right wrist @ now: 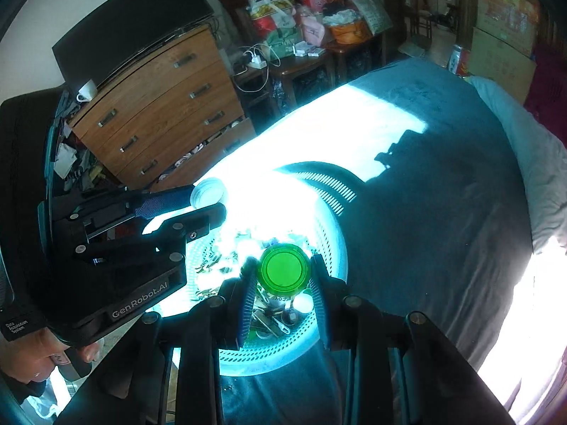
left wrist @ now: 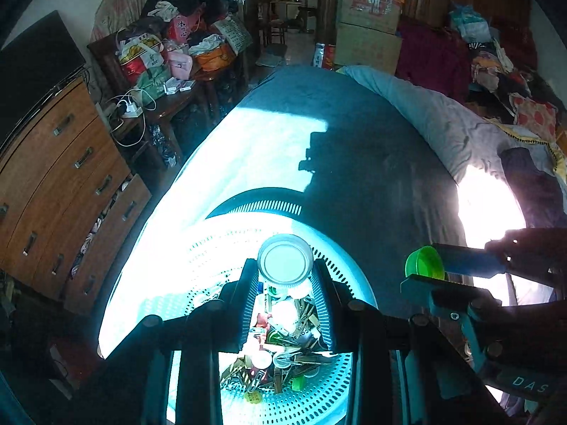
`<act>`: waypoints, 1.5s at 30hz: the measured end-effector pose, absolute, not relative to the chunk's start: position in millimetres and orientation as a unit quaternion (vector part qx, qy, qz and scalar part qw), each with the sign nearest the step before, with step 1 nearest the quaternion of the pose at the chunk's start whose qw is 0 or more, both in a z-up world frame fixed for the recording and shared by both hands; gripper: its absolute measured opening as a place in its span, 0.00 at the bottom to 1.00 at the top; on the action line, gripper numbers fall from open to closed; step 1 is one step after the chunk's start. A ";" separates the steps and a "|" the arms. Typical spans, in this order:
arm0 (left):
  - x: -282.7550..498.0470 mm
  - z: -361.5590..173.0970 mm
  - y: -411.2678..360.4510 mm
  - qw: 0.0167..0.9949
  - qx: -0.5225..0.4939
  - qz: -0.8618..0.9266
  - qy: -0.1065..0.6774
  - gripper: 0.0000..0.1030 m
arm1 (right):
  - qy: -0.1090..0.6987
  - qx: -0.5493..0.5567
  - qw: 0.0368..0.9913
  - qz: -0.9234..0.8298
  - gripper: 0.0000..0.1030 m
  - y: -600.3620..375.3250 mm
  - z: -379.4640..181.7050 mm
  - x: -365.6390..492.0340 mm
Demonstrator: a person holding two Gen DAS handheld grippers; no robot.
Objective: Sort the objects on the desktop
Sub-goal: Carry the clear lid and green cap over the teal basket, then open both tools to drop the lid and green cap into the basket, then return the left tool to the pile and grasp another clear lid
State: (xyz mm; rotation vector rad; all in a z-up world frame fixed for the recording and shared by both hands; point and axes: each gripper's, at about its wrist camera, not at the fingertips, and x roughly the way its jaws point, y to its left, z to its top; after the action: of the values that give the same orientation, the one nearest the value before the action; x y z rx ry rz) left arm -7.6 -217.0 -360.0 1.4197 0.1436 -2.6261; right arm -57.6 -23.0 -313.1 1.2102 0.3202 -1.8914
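My left gripper [left wrist: 285, 265] is shut on a white bottle cap [left wrist: 285, 260] and holds it above a round perforated basket [left wrist: 198, 276]. The basket holds a jumble of small objects [left wrist: 283, 347]: clips, keys, caps. My right gripper [right wrist: 283, 271] is shut on a green bottle cap [right wrist: 283, 271] above the same basket [right wrist: 329, 233]. In the left wrist view the right gripper [left wrist: 425, 264] with the green cap [left wrist: 423, 262] is at the right. In the right wrist view the left gripper [right wrist: 212, 200] with the white cap [right wrist: 209, 193] is at the left.
The basket sits on a bed with a dark teal sheet [left wrist: 372, 141], partly in bright sunlight. A grey quilt [left wrist: 443, 117] lies along the right side. A wooden chest of drawers [left wrist: 53, 184] and a cluttered table [left wrist: 170, 71] stand to the left.
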 end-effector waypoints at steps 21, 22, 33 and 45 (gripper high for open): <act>0.2 -416.3 -267.6 0.096 0.553 -0.824 0.081 0.46 | 0.160 0.519 0.448 -0.710 0.43 -81.5 -349.6 -41.0; -0.7 -416.6 -266.8 0.095 0.553 -0.824 0.080 0.46 | 0.158 0.518 0.447 -0.712 0.44 -80.5 -348.5 -41.8; -36.7 -425.1 -137.8 -0.068 0.556 -0.828 0.014 0.50 | 0.078 0.514 0.381 -0.764 0.61 49.1 -359.1 -63.2; -70.2 -550.7 136.5 -0.261 0.543 -0.795 -0.072 0.55 | -0.035 0.596 0.181 -0.781 0.61 357.6 -461.7 -42.9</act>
State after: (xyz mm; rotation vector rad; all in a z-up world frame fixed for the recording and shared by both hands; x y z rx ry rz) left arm -70.2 136.5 -550.7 2.0654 -0.2721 -3.0218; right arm -42.9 357.6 -461.7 1.6842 -0.1002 -2.2057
